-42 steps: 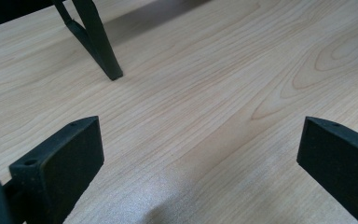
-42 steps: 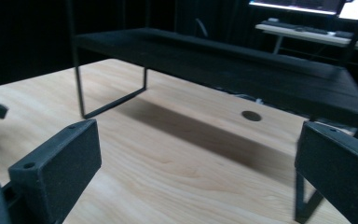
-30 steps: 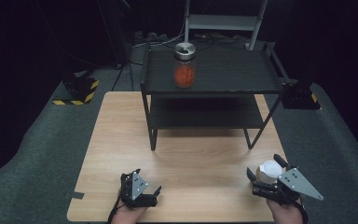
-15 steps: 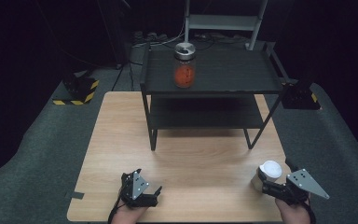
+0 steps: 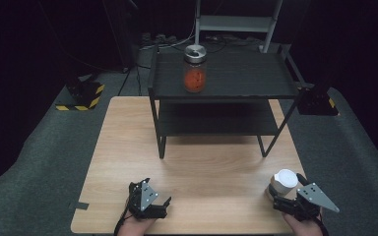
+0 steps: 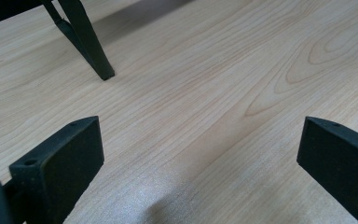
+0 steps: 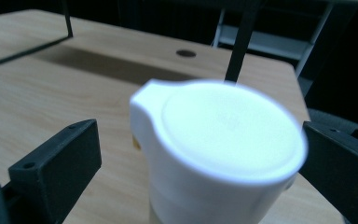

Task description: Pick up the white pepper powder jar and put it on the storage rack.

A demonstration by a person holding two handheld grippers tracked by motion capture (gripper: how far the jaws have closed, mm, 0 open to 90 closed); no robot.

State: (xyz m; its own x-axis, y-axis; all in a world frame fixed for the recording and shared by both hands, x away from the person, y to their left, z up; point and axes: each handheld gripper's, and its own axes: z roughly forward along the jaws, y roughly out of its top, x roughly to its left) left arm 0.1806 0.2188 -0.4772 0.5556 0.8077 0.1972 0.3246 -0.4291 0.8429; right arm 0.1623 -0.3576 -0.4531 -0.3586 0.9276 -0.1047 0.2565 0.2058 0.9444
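Note:
A small container with a white flip-top lid (image 5: pixel 285 178) (image 7: pixel 223 126) stands on the wooden table (image 5: pixel 211 157) near its front right corner. My right gripper (image 5: pixel 287 190) (image 7: pixel 200 154) is open, with its jaws on either side of the container. The left jaw stands clear of the container; I cannot tell whether the right jaw touches it. My left gripper (image 5: pixel 153 193) (image 6: pixel 200 149) rests open at the front left of the table, with only bare wood between its jaws.
A black two-tier metal shelf rack (image 5: pixel 256 81) stands at the back of the table, and a glass jar with red contents and a metal lid (image 5: pixel 195 69) sits on its top tier. One rack leg (image 6: pixel 86 42) is ahead of my left gripper.
The right gripper has drawn back toward the table's front edge while the white-lidded container stayed where it was. The left gripper has not moved.

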